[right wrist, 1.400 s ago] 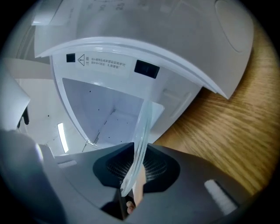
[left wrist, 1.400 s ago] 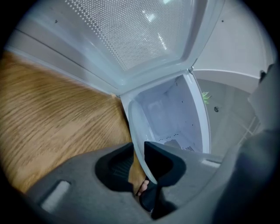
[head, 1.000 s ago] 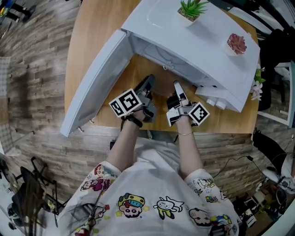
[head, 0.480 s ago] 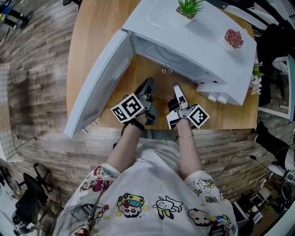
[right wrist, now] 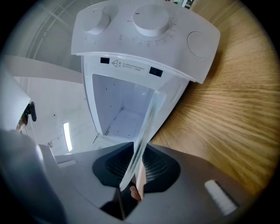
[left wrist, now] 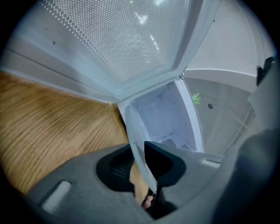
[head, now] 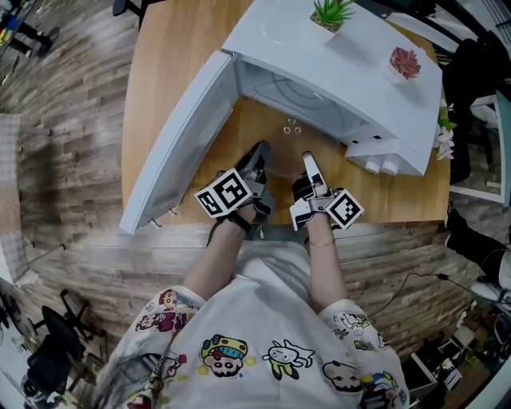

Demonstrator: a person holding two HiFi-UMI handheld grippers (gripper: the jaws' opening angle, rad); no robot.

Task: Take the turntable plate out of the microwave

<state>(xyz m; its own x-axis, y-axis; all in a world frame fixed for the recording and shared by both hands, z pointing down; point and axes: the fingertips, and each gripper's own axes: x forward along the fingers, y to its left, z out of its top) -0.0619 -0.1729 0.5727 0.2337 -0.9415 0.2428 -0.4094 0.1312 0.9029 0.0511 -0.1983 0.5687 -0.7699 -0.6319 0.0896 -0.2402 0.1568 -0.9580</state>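
From the head view a white microwave point(head: 343, 64) sits on a wooden table point(head: 168, 48); its door point(head: 180, 152) hangs wide open on the left, close beside the left gripper point(head: 257, 156); the two knobs point(head: 379, 166) stick out near the right gripper point(head: 309, 164). The clear glass plate point(head: 292, 136) lies between the two grippers in front of the open cavity, hard to see but for its small hub and faint arcs at the far rim against the cavity. A green potted plant point(head: 331, 14) and a pink one point(head: 405, 62) stand on top of the microwave, well apart.

In the left gripper view the plate point(left wrist: 135, 131) runs edge-on from the jaws towards the cavity point(left wrist: 168, 113); the jaws have just been closing and now pinch its rim, narrowly apart; the door's dotted window point(left wrist: 122, 48) fills the view above, with bare table at left.

In the right gripper view the plate point(right wrist: 146, 127) again shows edge-on, its rim clamped between the ribbed pads; these jaws have just been opening a little, yet they grip the glass; the panel point(right wrist: 144, 43) with its knobs sits above the cavity, and the table stretches off to the right.
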